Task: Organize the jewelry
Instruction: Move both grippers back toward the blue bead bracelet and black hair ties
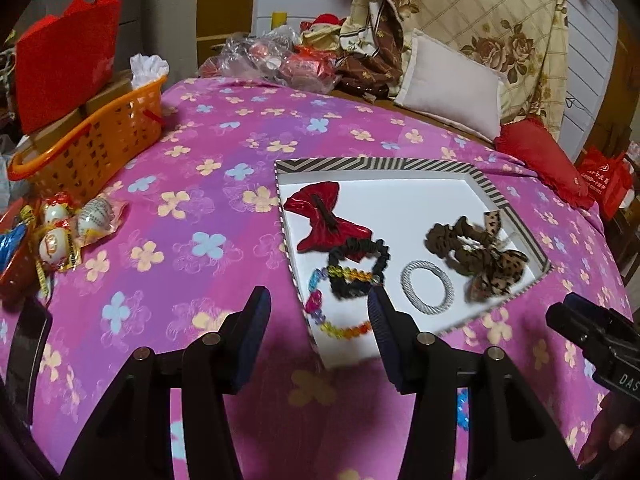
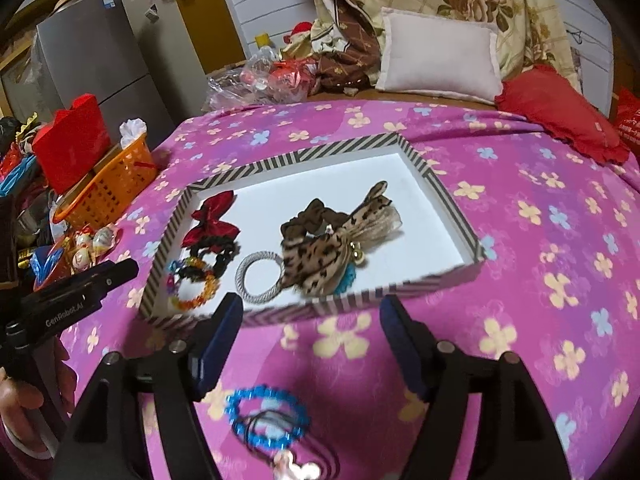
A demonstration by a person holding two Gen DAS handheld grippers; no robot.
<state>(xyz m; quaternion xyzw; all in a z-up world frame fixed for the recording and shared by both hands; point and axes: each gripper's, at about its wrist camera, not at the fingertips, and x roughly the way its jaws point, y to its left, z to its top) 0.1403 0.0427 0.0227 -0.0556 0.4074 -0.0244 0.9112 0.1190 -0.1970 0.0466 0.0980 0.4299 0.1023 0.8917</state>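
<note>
A striped-rim box point(image 2: 440, 188) with a white floor lies on the purple flowered cloth. Inside it are a red bow point(image 1: 324, 216), a black scrunchie point(image 1: 358, 266), a rainbow bead bracelet point(image 1: 320, 308), a grey ring hair tie point(image 1: 428, 292) and a leopard-print scrunchie bow point(image 2: 320, 252). My left gripper point(image 1: 318, 296) hangs open over the box's near left corner, nothing between its pads. My right gripper point(image 2: 312, 302) stands open just before the box's near wall, empty. On the cloth beneath it lie a blue bead bracelet point(image 2: 266, 416) and a black cord with a pale pendant point(image 2: 292, 464).
An orange basket point(image 1: 100, 140) and a red bag point(image 1: 64, 64) stand at the left edge, with wrapped sweets point(image 1: 68, 224) near them. A white pillow point(image 1: 452, 88), a red cushion point(image 1: 540, 164) and plastic bags point(image 1: 272, 56) lie behind the box. A grey fridge point(image 2: 100, 60) stands far left.
</note>
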